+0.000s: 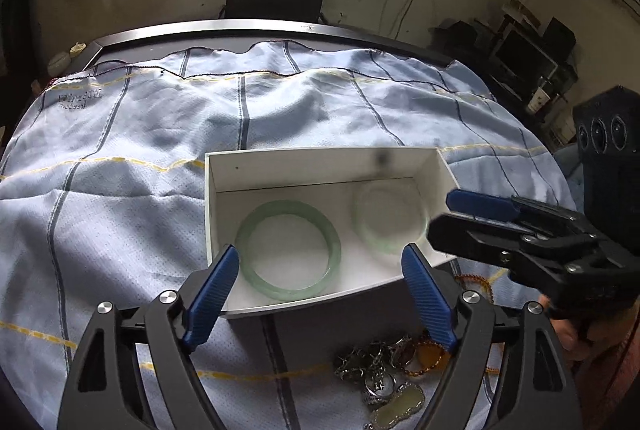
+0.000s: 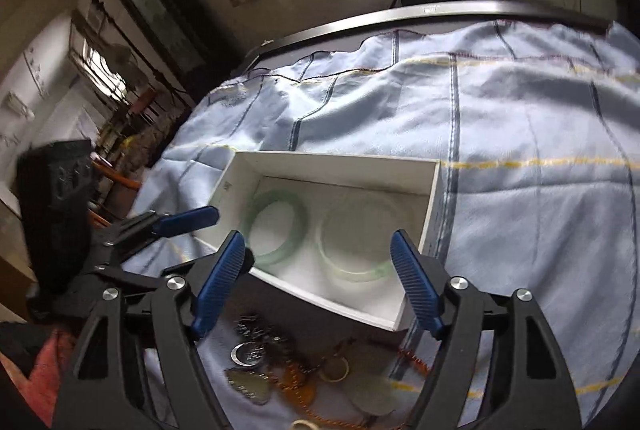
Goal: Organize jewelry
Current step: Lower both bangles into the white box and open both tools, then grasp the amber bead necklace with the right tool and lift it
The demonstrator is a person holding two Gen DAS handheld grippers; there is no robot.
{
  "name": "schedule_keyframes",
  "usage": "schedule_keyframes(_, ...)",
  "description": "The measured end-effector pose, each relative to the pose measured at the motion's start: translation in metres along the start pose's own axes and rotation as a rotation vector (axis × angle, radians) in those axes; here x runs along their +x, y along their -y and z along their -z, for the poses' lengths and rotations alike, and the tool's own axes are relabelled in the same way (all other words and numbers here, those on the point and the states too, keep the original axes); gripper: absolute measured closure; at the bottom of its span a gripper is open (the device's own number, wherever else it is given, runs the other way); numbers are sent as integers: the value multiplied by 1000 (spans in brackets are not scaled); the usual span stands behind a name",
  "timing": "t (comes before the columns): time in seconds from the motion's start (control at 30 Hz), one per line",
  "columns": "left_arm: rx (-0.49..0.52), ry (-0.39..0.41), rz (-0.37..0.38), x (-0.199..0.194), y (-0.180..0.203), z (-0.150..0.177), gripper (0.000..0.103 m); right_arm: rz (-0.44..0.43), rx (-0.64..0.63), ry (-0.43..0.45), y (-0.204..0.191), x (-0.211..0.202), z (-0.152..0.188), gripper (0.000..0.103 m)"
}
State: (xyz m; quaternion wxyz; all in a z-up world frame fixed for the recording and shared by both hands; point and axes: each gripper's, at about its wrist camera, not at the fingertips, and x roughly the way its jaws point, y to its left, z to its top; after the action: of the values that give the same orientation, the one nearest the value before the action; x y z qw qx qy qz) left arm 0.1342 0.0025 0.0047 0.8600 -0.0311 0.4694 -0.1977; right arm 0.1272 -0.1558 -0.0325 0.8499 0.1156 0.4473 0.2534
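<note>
The white box on the cloth held two bangles: a green one at its 9 o'clock side and a pale, blurred one at 3 o'clock. My left hand-held gripper stood wide open and empty over the near wall; my right hand-held gripper likewise. The jewelry pile lay at 6 o'clock, just outside the box. Bare cloth ran toward the counter edge at 12 o'clock.
</note>
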Motion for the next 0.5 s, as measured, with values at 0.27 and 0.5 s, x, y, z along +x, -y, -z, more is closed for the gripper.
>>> schedule_keyframes(0.27, 73, 73, -83, -33, 10, 22, 19, 42, 11, 28, 8, -44, 26, 24)
schedule_keyframes(0.5, 142, 119, -204, -59, 25, 64, 12, 163, -61, -7, 12, -69, 93, 22)
